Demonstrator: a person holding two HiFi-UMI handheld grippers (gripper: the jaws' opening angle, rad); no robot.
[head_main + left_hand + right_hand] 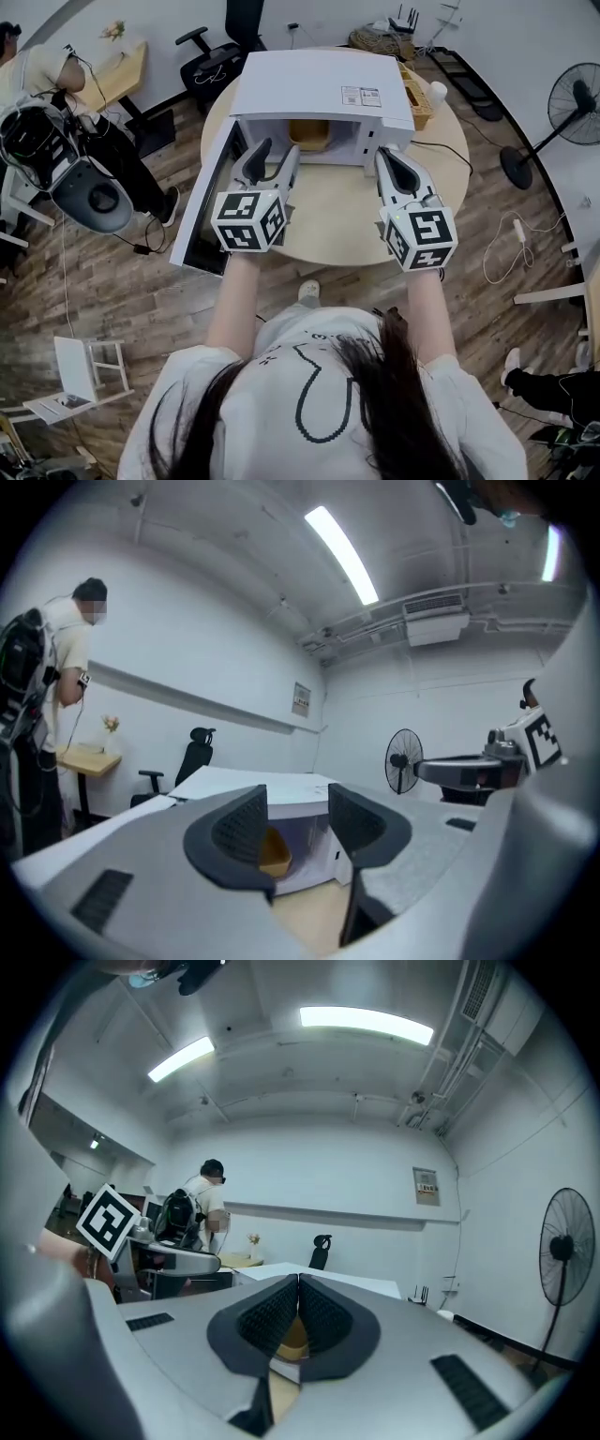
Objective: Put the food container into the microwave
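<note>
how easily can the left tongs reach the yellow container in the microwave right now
Probably yes: the microwave door stands open, the left tongs are open and empty facing the cavity, and nothing blocks the yellow container.

- The floor is made of wooden planks in brown and grey tones.
- The walls are plain white, and a small notice hangs on one of them.
- Long tube lamps are lit on the white ceiling, and an air-conditioning unit is mounted up there.
- A round table with a light wooden top stands in the middle.
- A black office chair with armrests stands behind the table.
- A small wooden desk stands at the left wall, with flowers on it.
- A black pedestal fan stands at the right, well apart from the table.
- A low white stool is at the lower left.
</note>
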